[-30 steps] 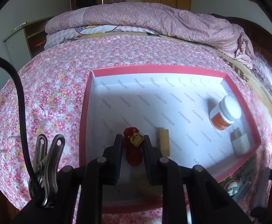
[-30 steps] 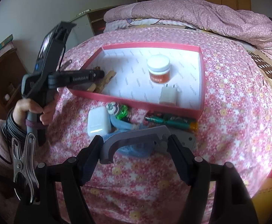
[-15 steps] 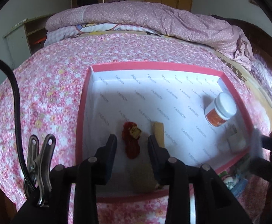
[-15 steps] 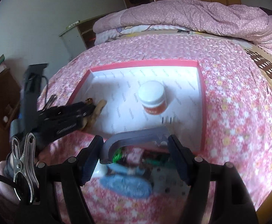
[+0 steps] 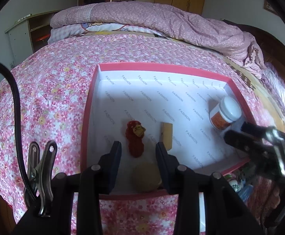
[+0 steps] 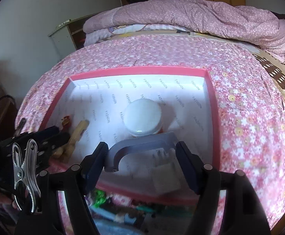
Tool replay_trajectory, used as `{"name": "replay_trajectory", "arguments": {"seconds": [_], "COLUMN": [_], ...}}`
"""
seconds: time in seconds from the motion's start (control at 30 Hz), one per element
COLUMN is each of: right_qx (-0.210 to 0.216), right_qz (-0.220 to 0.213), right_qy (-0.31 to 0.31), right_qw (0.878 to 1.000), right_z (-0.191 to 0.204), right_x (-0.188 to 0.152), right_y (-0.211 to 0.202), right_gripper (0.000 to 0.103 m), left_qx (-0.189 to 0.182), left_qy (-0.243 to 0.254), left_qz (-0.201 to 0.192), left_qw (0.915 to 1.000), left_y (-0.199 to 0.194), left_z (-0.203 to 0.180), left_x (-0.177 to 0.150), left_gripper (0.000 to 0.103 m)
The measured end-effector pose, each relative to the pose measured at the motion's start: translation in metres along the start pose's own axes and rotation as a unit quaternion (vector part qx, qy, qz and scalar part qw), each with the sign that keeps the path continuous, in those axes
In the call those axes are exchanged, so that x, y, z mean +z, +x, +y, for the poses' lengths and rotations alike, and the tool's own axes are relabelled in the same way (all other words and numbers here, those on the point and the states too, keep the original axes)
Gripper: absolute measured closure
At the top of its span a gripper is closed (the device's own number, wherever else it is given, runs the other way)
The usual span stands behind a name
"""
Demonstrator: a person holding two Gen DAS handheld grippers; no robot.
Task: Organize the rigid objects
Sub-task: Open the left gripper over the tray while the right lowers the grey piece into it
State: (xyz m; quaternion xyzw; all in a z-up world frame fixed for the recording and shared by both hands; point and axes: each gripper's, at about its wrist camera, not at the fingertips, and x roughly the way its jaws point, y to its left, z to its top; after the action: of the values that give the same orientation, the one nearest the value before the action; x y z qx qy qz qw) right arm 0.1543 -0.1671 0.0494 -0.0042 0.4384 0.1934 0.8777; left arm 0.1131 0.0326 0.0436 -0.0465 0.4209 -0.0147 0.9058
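A pink-rimmed box (image 5: pixel 95 82) with white lining lies on the flowered bed. In it lie a red figurine (image 5: pixel 135 139), a wooden block (image 5: pixel 166 136), a white-lidded jar (image 5: pixel 225 113) and a white plug adapter (image 6: pixel 164 178). My left gripper (image 5: pixel 138 154) is open and empty, its jaws on either side of the figurine's near end, not touching it. My right gripper (image 6: pixel 142 154) is shut on a grey curved bracket (image 6: pixel 140 146) and holds it above the box's near part, in front of the jar (image 6: pixel 142 117). It also shows in the left wrist view (image 5: pixel 255 143).
Several loose items, green and blue among them (image 6: pixel 103 197), lie on the bedspread just outside the box's near wall. A folded pink quilt (image 5: pixel 162 21) is piled at the far end of the bed. A cabinet (image 5: pixel 23 35) stands at the left.
My left gripper opened, let go of the red figurine and drew back a little. My right gripper carried the grey bracket from the bedspread forward over the box.
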Motion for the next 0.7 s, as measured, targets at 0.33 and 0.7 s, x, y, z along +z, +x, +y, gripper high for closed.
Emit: {"name": "replay_trajectory", "arguments": {"seconds": [0.33, 0.7], "right_qx": [-0.038, -0.023], "right_qz": [-0.015, -0.042], "right_qy": [-0.039, -0.026], "right_qw": [0.998, 0.999], "right_z": [0.006, 0.009], "right_x": [-0.002, -0.007], "right_y": [0.014, -0.018], "right_gripper": [0.018, 0.016], "left_qx": [0.000, -0.009], "left_qy": [-0.004, -0.001], "left_qz": [-0.003, -0.019], "left_qw": [1.0000, 0.9998], "left_y": [0.000, -0.023], "left_z": [0.000, -0.005], "left_x": [-0.001, -0.006], "left_gripper": [0.059, 0.059]}}
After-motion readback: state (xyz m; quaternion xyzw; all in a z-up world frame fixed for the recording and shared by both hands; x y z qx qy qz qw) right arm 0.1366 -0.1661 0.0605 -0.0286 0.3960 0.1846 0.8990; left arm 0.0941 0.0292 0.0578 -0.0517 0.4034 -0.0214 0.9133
